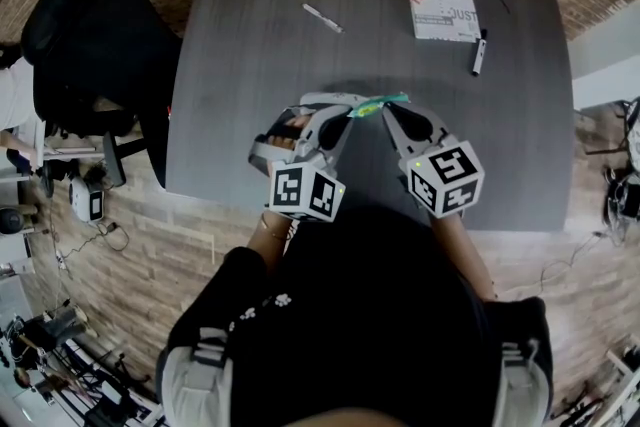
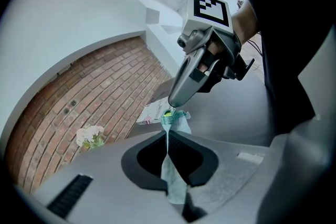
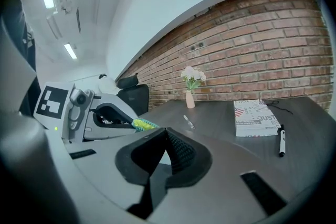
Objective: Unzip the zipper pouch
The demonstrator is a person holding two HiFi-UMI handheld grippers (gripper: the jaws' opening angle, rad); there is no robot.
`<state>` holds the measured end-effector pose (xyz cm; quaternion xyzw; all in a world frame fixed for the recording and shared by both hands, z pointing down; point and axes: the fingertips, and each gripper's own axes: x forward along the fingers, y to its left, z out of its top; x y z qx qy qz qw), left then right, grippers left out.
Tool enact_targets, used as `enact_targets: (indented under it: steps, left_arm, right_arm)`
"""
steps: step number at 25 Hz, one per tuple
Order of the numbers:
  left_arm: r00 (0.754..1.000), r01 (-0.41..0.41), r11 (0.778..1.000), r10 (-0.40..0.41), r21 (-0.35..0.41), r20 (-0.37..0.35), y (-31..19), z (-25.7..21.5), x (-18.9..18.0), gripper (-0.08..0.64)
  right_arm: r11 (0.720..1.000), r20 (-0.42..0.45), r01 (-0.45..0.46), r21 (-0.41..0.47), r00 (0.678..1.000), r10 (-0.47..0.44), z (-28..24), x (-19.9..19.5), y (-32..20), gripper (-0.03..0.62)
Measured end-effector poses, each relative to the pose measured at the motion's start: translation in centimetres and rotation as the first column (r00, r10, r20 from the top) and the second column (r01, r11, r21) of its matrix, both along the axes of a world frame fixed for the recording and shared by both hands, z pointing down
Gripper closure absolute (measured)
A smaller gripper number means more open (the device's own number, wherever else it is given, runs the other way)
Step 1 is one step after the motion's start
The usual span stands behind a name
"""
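Left gripper view, unlike head view, shows left gripper [image 2: 168, 135] clamped on zipper pouch [image 2: 174, 182] — right gripper [image 2: 174, 104] too.

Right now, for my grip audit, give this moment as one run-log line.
left gripper: shut on teal fabric zipper pouch | right gripper: shut on pouch's yellow-green end | pouch: held above dark grey table

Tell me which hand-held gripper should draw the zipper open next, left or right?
Right, probably. The right hand-held gripper, shut, has its tip at the yellow-green tab on top of the pouch, while the left hand-held gripper is clamped on the fabric lower down, a good anchor.
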<state>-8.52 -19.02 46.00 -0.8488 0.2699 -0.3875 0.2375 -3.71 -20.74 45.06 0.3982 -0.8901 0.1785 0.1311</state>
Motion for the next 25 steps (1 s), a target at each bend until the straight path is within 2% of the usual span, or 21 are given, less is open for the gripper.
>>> enact_targets:
  steps: [25]
  left_arm:
    - [0.998, -0.013, 1.000, 0.011, -0.022, -0.059, 0.5, -0.9, 0.4, 0.555]
  right_arm:
    - [0.996, -0.031, -0.085, -0.004, 0.996, 0.085, 0.8, 3.0, -0.5, 0.592]
